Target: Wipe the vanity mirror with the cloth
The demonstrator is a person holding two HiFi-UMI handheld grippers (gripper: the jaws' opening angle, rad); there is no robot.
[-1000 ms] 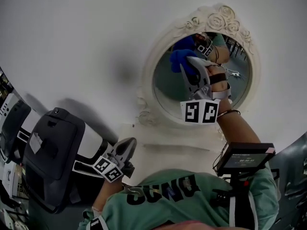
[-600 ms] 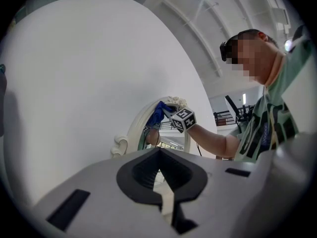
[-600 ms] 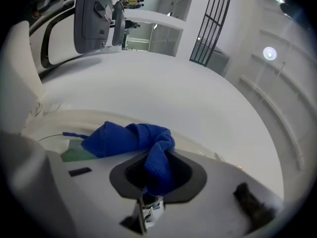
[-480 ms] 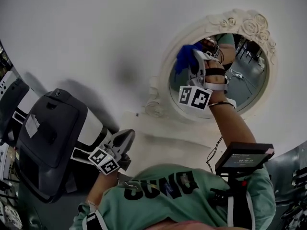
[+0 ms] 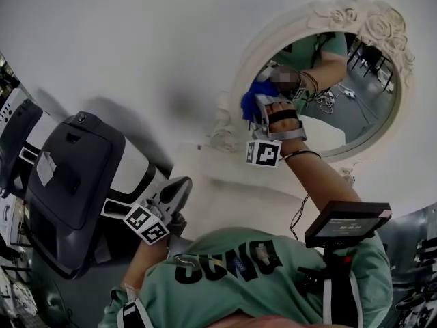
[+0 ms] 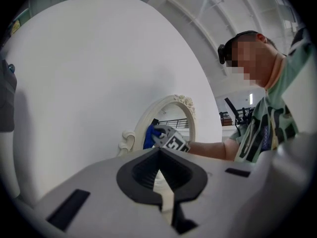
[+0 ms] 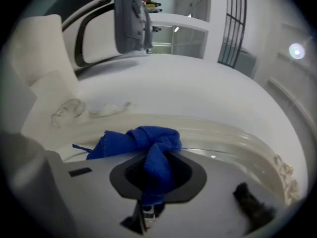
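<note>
— Jaws on your right gripper (image 7: 157, 165): what are they on?
— Clamped on the blue cloth (image 7: 143, 140). Its bunched end sticks out past the tips, at the left edge of the vanity mirror (image 5: 355, 101), right of centre in the head view. I can't quite tell whether the cloth presses on the glass or sits just off it.
— And the left gripper (image 6: 159, 170)?
— Closed on nothing, held low, lower left of centre, well apart from the mirror.
— Which step, then?
— Wiping, I judge, at the left edge. Most of the glass lies to the upper right, so the next move calls for a sweep that way with the cloth kept on the glass.
— Anything in the way?
— The ornate frame (image 5: 358, 19) rings the glass closely, and my tips could knock its inner rim. The dark grey machine (image 5: 68, 176) at the left and the small screen (image 5: 348, 222) at my chest sit clear of the stroke.
</note>
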